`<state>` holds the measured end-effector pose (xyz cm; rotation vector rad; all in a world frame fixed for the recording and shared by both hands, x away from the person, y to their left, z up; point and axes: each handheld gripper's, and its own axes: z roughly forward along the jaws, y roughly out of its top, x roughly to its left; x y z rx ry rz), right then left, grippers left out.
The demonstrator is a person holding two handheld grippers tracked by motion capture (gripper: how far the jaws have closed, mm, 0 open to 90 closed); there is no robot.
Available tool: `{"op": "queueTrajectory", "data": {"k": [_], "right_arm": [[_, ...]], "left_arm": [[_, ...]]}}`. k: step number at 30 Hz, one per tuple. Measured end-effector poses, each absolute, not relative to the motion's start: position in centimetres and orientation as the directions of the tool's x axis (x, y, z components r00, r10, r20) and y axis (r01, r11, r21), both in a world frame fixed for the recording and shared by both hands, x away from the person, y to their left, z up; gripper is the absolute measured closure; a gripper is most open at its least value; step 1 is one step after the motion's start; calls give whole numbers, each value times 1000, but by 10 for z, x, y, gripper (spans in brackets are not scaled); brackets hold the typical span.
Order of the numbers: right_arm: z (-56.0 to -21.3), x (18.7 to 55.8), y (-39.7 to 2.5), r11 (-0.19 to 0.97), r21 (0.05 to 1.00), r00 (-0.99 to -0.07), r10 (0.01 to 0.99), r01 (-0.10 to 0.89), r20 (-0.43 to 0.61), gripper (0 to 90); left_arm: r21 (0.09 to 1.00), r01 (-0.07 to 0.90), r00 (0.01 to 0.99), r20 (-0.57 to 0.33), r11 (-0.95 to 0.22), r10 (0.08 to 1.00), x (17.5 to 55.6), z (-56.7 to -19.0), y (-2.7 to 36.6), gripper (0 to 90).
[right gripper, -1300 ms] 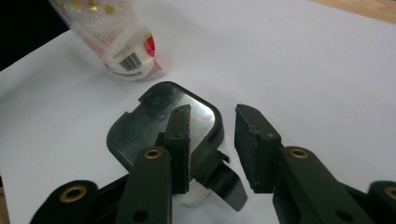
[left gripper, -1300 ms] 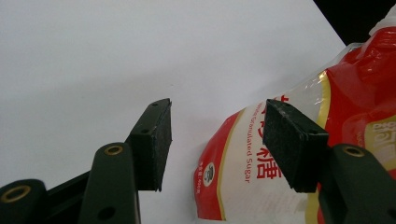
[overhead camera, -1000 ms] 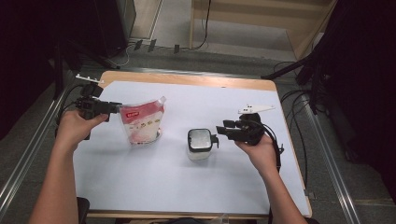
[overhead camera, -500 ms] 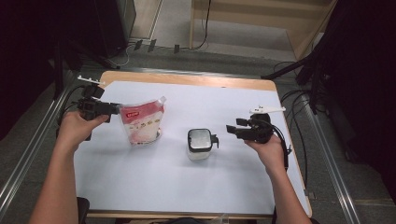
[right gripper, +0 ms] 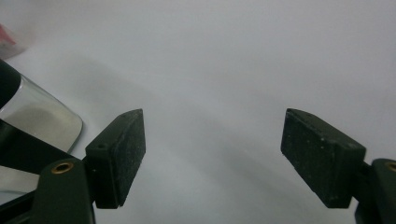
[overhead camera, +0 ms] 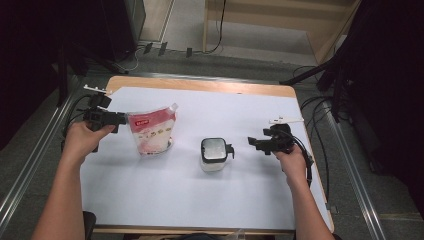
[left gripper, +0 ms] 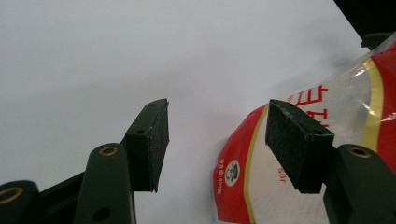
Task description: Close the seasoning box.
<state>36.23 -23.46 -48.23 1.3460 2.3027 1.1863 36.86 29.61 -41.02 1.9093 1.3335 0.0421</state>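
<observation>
The white-covered table lies before me, and on it, at about ten o'clock from its middle, the red-and-white pouch stands upright, with the small lidded container apart from it at its four o'clock, near the table's centre. My left gripper sits just beside the pouch at its nine o'clock, jaws spread, one pad against the pouch's edge and nothing pinched. My right gripper hangs at three o'clock of the container, near it but apart, jaws spread wide over bare table.
</observation>
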Motion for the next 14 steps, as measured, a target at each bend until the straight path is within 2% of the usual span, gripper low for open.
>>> {"op": "queueTrajectory", "data": {"k": [14], "right_arm": [[-495, 367, -242, 254, 699, -525, 827, 669, 202, 227]], "left_arm": [[591, 792, 449, -389, -156, 805, 368, -423, 300, 392]]}}
